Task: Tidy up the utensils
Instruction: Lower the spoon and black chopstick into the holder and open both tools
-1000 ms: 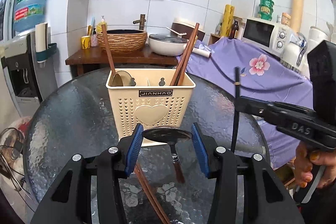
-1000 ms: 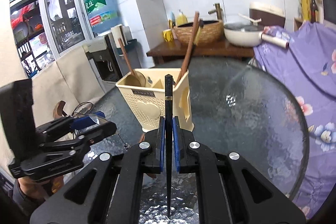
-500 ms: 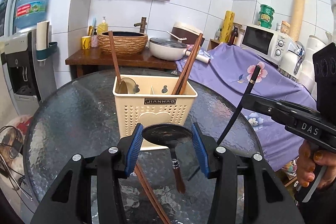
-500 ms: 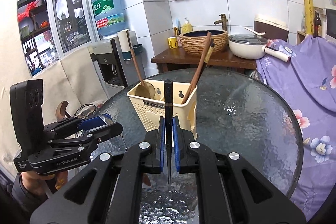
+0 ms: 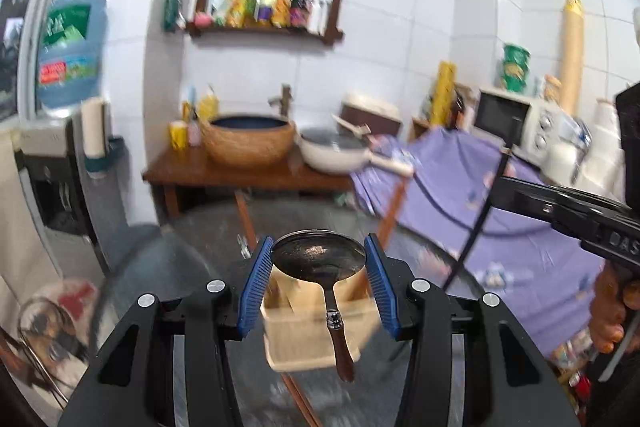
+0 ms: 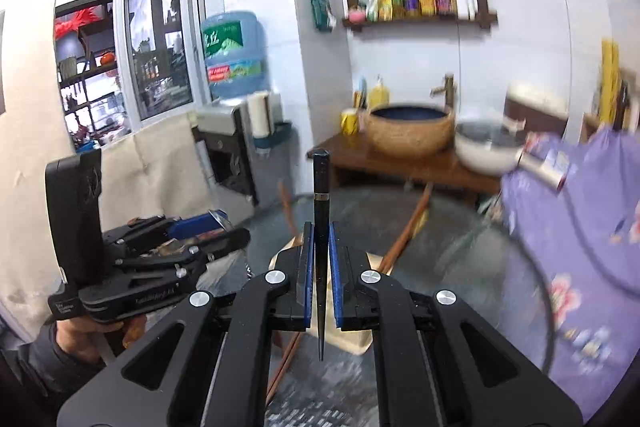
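My left gripper (image 5: 318, 261) is shut on the bowl of a dark metal spoon (image 5: 320, 261) with a brown handle, lifted above the cream utensil caddy (image 5: 316, 331). The caddy stands on the round glass table (image 5: 192, 259), blurred, with brown chopsticks (image 5: 390, 211) sticking out of it. My right gripper (image 6: 319, 255) is shut on a black chopstick (image 6: 320, 195), held upright above the caddy (image 6: 360, 331). The right gripper also shows in the left wrist view (image 5: 508, 195) at the right. The left gripper shows in the right wrist view (image 6: 218, 223) at the left.
A loose brown chopstick (image 5: 300, 399) lies on the glass in front of the caddy. Behind the table stands a wooden counter (image 5: 240, 175) with a basket sink (image 5: 250, 141) and a white pan (image 5: 332, 151). A purple cloth (image 5: 460, 187) covers the right side. A water dispenser (image 5: 60, 163) stands left.
Both grippers have risen, so the caddy sits lower in both views. The spoon is off the table with the left gripper. The black chopstick stays in the right gripper.
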